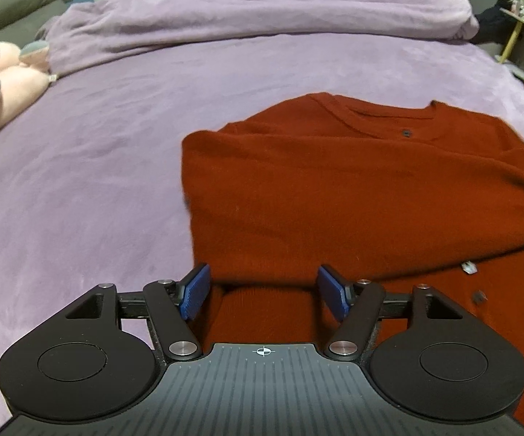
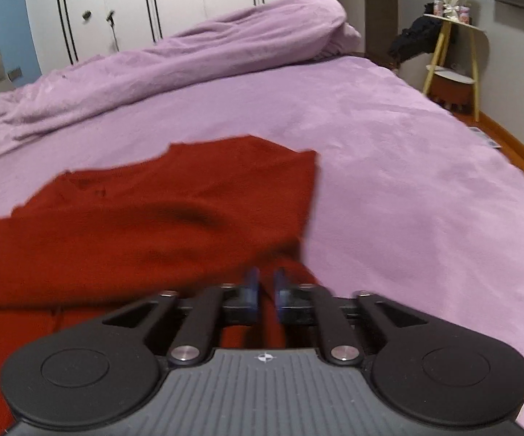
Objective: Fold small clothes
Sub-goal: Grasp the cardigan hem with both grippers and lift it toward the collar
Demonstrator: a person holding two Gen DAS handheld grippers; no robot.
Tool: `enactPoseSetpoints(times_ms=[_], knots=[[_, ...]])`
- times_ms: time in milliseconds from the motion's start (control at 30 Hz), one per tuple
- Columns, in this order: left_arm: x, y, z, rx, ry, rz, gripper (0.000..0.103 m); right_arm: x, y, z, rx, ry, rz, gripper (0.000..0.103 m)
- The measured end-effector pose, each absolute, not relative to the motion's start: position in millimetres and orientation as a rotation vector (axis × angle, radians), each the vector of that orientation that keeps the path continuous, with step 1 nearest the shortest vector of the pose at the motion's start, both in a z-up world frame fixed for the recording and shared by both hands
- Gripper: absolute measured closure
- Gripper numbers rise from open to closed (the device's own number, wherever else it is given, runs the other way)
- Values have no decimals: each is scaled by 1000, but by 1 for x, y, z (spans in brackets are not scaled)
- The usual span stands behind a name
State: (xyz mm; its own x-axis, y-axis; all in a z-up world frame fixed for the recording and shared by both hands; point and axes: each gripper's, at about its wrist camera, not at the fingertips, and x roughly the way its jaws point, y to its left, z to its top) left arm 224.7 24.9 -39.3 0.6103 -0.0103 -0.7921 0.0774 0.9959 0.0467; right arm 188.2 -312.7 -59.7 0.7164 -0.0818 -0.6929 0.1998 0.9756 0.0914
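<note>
A rust-red knitted sweater lies on the purple bedspread, its sleeves folded in over the body and its buttoned neckline at the far end. My left gripper hovers over the near hem with its blue pads wide apart, and neither pad presses on the cloth. In the right wrist view the sweater fills the left half of the bed. My right gripper sits at the sweater's near right edge. A narrow gap shows between its blue pads, with red knit visible behind it. This view is blurred.
A bunched purple duvet lies across the far side of the bed. A pink plush toy rests at the left edge. A yellow-legged side table with small items stands by the right wall, and white wardrobe doors are behind.
</note>
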Motion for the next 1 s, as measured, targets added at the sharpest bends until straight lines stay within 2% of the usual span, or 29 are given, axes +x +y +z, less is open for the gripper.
enactPoseSetpoints(times_ms=[33,133,333,467,600,700,867,933,1000], knots=[[216,29,-35,67,913,-66,32,175,-317,-57,178,762,-146,63],[179,42,-23,40,915,-152,28,123,-337,-52,279,805,-73,54],[86,66,-27,29,984,-234,23,25,-360,-48,394,897,-21,51],[42,84,-47,-39,1064,-190,23,0,-366,-60,463,959,-5,51],[23,101,-62,-135,1120,-161,28,-5,-361,-69,515,1010,46,57],[23,111,-67,-221,1128,-170,38,-8,-351,-74,497,1048,62,69],[28,128,-72,-327,1141,-190,46,-16,-351,-80,545,1074,71,73],[30,138,-76,-393,1144,-206,52,-16,-352,-84,565,1085,76,78],[31,143,-78,-440,1146,-215,63,-15,-353,-86,573,1089,73,84]])
